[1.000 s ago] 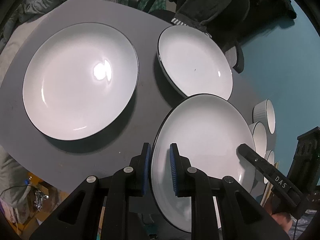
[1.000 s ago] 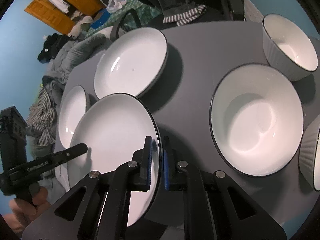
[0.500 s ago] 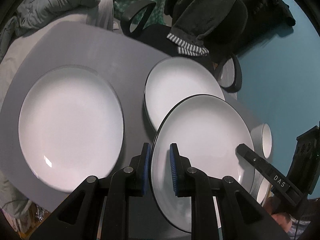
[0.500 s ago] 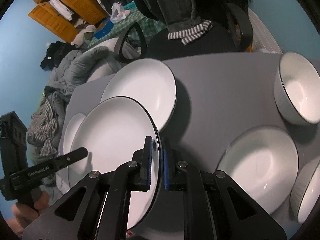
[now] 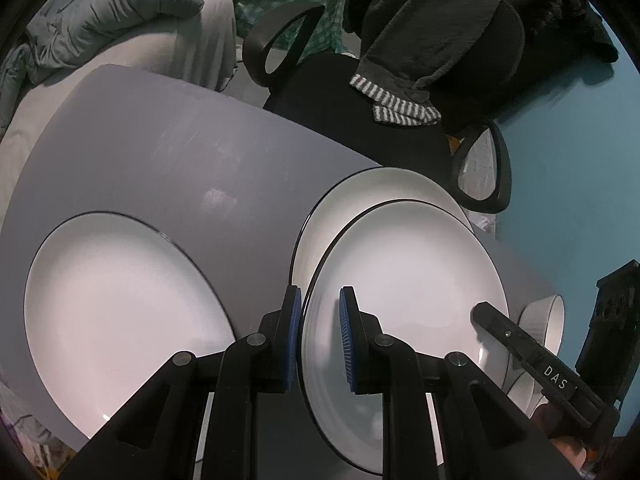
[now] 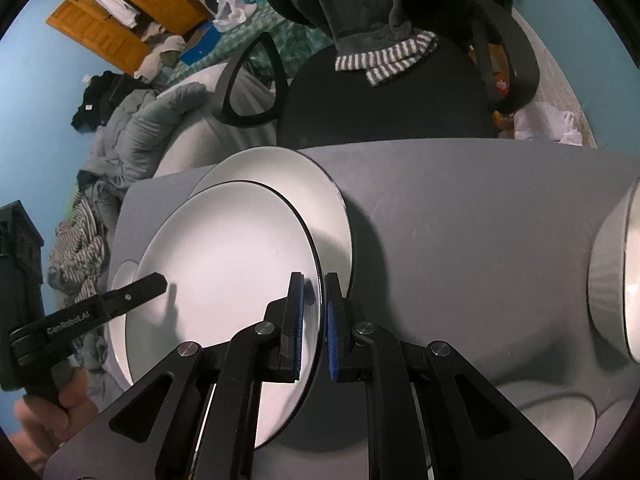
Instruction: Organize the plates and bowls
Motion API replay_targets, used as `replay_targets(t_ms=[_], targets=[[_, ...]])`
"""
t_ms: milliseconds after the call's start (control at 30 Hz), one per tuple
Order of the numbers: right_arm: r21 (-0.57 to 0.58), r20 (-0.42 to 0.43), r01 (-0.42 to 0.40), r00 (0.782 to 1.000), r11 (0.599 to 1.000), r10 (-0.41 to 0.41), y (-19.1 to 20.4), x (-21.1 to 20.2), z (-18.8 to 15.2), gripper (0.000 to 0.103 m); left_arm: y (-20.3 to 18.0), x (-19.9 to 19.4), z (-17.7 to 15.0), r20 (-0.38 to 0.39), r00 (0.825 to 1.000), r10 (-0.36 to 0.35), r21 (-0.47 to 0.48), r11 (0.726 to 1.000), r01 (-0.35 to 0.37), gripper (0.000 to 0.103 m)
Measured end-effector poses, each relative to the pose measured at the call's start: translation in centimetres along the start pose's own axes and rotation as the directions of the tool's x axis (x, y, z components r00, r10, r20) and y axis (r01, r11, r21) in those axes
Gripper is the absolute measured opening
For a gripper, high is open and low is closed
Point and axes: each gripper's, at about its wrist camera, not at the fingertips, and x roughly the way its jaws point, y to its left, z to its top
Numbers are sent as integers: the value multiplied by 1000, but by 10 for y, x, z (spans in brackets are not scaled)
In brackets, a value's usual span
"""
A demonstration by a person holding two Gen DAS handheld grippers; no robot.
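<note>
A white plate with a thin black rim [image 5: 404, 272] [image 6: 228, 256] hangs in the air between both grippers. My left gripper [image 5: 320, 336] is shut on its left rim and my right gripper [image 6: 314, 320] is shut on its right rim. The held plate hovers over a second white plate [image 5: 372, 190] [image 6: 304, 176] lying near the table's far edge, covering most of it. A larger white plate [image 5: 120, 304] lies on the grey table [image 5: 192, 160] to the left. A ribbed white bowl [image 6: 612, 276] stands at the right edge of the right wrist view.
More white bowls [image 5: 544, 320] show past the held plate at the right, and a shallow bowl [image 6: 548, 420] lies low right. A black office chair [image 6: 380, 104] draped with dark clothing stands behind the table's far edge. A hand [image 6: 52, 412] holds the left gripper's handle.
Both grippers have carried the held plate toward the table's far edge, from beside the second plate to over it. The big plate and the bowls have slid down and outward in view.
</note>
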Motion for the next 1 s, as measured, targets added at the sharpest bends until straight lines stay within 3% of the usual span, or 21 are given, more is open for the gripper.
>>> replay_targets(t_ms=[467, 600, 1000], targets=[[-28, -16, 19, 1000, 999, -19, -2, 8, 18, 11, -11, 13, 10, -26, 999, 40, 28, 999, -39, 19], [-31, -43, 28, 999, 999, -30, 0, 11, 24, 14, -14, 16, 16, -74, 996, 49, 52, 998, -45, 22], [-38, -77, 72, 994, 997, -75, 7, 10, 36, 16, -39, 29, 27, -215, 964, 156, 151, 981, -125, 37]])
